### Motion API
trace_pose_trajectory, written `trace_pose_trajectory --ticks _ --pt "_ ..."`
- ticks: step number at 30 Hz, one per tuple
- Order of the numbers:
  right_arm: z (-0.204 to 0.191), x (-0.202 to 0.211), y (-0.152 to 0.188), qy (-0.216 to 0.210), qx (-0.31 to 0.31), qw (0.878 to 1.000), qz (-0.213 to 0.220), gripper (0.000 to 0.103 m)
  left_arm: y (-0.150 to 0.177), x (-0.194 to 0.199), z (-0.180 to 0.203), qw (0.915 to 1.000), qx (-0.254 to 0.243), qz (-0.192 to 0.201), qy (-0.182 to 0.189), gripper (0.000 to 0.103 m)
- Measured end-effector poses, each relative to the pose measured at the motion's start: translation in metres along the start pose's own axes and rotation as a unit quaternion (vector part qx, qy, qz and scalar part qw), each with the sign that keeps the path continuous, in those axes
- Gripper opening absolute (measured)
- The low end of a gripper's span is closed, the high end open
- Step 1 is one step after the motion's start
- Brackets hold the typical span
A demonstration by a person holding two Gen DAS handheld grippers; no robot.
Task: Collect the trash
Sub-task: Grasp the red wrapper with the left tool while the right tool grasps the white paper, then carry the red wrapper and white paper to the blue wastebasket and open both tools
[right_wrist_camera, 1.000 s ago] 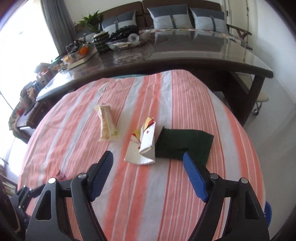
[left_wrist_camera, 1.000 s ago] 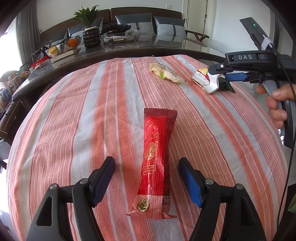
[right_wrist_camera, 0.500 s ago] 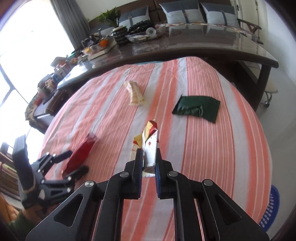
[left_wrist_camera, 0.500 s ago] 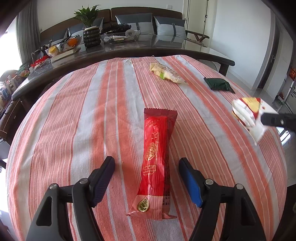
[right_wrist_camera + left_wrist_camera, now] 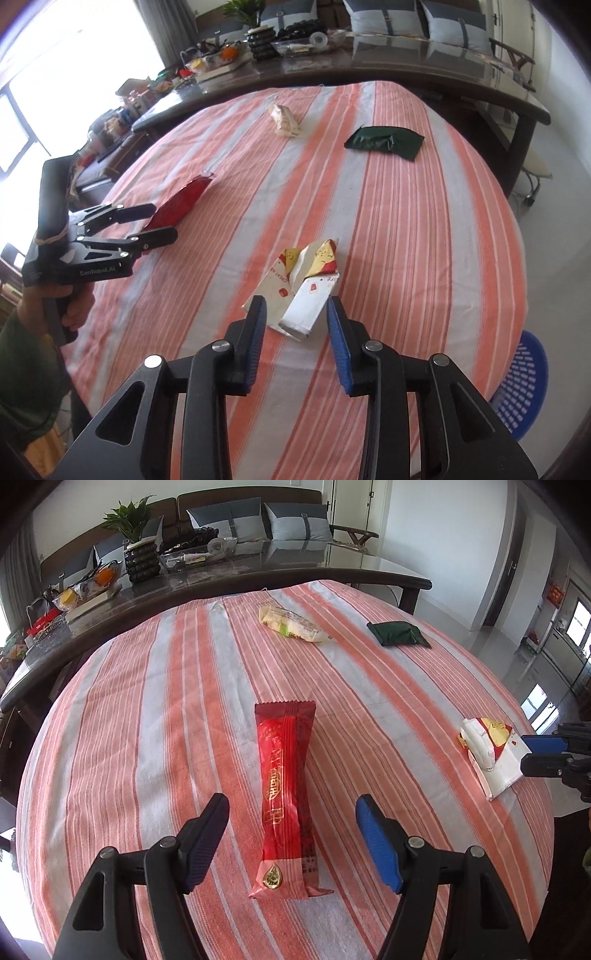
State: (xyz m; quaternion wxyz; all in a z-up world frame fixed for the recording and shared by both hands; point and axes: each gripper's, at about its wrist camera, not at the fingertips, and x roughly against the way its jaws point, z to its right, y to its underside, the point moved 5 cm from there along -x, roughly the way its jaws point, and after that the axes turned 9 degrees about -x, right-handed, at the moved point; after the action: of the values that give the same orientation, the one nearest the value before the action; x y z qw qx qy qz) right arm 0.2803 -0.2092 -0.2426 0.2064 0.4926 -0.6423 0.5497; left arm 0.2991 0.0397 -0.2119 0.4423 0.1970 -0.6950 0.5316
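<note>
A long red snack wrapper (image 5: 284, 794) lies flat on the striped tablecloth (image 5: 147, 720). My left gripper (image 5: 291, 805) stands open astride its near half without touching it. A crumpled white, red and yellow carton (image 5: 306, 291) lies near the table's right edge. My right gripper (image 5: 297, 317) is just behind it. Its jaws are opening, the carton's near end sits between the pads, and gaps show on both sides. The left wrist view shows that carton (image 5: 487, 749) at the right gripper (image 5: 523, 755). The right wrist view shows the left gripper (image 5: 162, 221) over the red wrapper (image 5: 181, 206).
A cream snack wrapper (image 5: 291, 624) and a dark green packet (image 5: 399, 634) lie at the far side of the cloth. A blue plastic basket (image 5: 524, 384) stands on the floor below the table's right edge. A dark glass table (image 5: 258, 572) with clutter runs behind.
My right gripper shut on the carton beside the green packet and carried it toward the near right edge. Its jaws have now parted and the carton rests on the cloth. The left gripper stayed put.
</note>
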Motion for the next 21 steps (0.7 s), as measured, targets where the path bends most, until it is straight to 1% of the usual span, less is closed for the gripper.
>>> trace_pose_trajectory --ticks 3,5,6,7,8,9,13,17,21 --pt "0.005 -0.002 -0.005 -0.015 -0.017 1.000 -0.009 0.036 -0.005 -0.005 -0.003 1.0000 0.006 -0.006 0.000 0.071" --pt "0.009 -0.007 -0.008 -0.020 -0.034 0.999 -0.022 0.036 -0.007 -0.004 -0.002 1.0000 0.005 -0.005 0.004 0.057" --pt "0.013 -0.010 -0.009 -0.023 -0.045 0.998 -0.027 0.036 -0.007 -0.004 -0.001 0.9999 0.004 -0.008 0.007 0.038" --pt "0.015 -0.013 -0.009 -0.026 -0.054 0.998 -0.034 0.035 -0.007 -0.005 0.000 0.9999 0.004 -0.011 0.006 0.024" --pt "0.019 -0.015 -0.010 -0.025 -0.062 0.997 -0.037 0.031 -0.007 -0.004 0.002 0.9999 0.003 -0.009 0.005 0.024" --pt "0.020 -0.016 -0.011 -0.027 -0.067 0.997 -0.036 0.017 -0.006 -0.002 0.003 1.0000 0.004 -0.003 0.003 0.024" --pt "0.018 -0.001 -0.012 -0.036 -0.065 0.997 -0.011 0.004 -0.004 0.013 0.017 0.9993 0.014 0.024 0.026 0.024" --pt "0.021 0.018 -0.011 -0.029 -0.057 0.998 0.013 0.004 -0.009 0.028 0.042 0.9976 0.021 0.041 0.051 0.024" --pt "0.034 0.029 -0.013 -0.029 -0.068 0.997 0.028 0.003 -0.017 0.031 0.072 0.9960 0.021 0.039 0.078 0.024"
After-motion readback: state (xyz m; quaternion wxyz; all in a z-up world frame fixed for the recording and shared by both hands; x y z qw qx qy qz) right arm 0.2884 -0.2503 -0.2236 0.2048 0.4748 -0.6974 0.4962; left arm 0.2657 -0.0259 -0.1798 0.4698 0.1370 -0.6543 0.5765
